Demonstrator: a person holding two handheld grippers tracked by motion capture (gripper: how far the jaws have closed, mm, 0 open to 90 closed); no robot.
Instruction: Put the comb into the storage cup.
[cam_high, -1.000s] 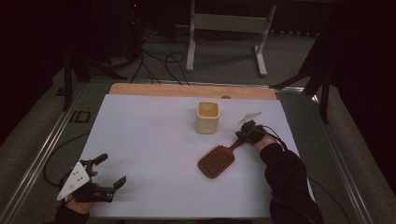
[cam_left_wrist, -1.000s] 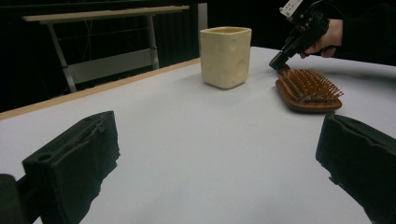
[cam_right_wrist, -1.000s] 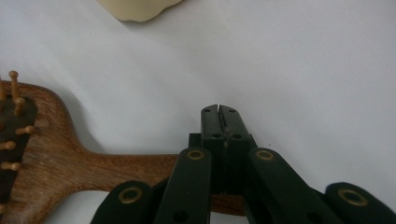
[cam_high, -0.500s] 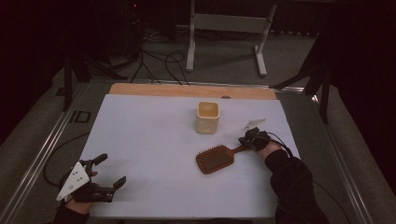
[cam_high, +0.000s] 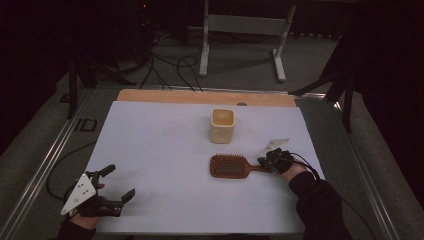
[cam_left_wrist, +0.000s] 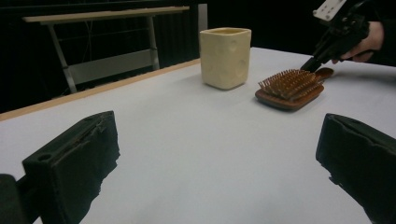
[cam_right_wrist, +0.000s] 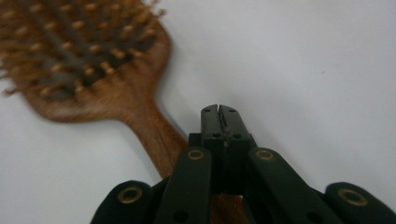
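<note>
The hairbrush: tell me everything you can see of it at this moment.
The hairbrush is a wooden paddle brush, reddish brown, with a broad rounded-rectangle head and a short tapering handle. Its light, wooden-looking bristles point up. It lies flat on the white table, in front of the cream cup and apart from it, head toward the person's left, handle toward the right. The right tongs are shut and rest over the handle; whether they press on it cannot be told.

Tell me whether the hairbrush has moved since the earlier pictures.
Yes. The hairbrush has swung from diagonal to level, its head further below the fixed cup, pushed by the shut right gripper.
</note>
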